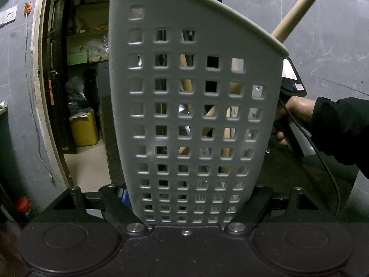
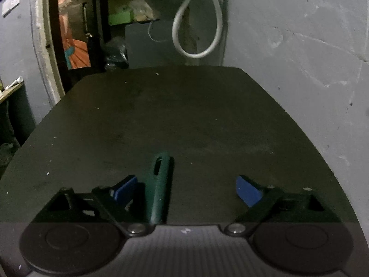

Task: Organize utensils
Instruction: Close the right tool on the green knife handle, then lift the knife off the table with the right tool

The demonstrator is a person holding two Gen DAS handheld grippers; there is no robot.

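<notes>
Right tongs (image 2: 186, 190) agape over handle (image 2: 160, 184)

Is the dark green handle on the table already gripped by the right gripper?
No. The green handle lies on the table between the right gripper's open blue pads, untouched by them.

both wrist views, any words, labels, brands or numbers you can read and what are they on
No text can be read in either view.
White label on the other gripper's body, beside the grey perforated basket: print too small and blurred.
Small red-and-white sticker below it: blurred.
Green utensil handle: no marking visible.
</notes>
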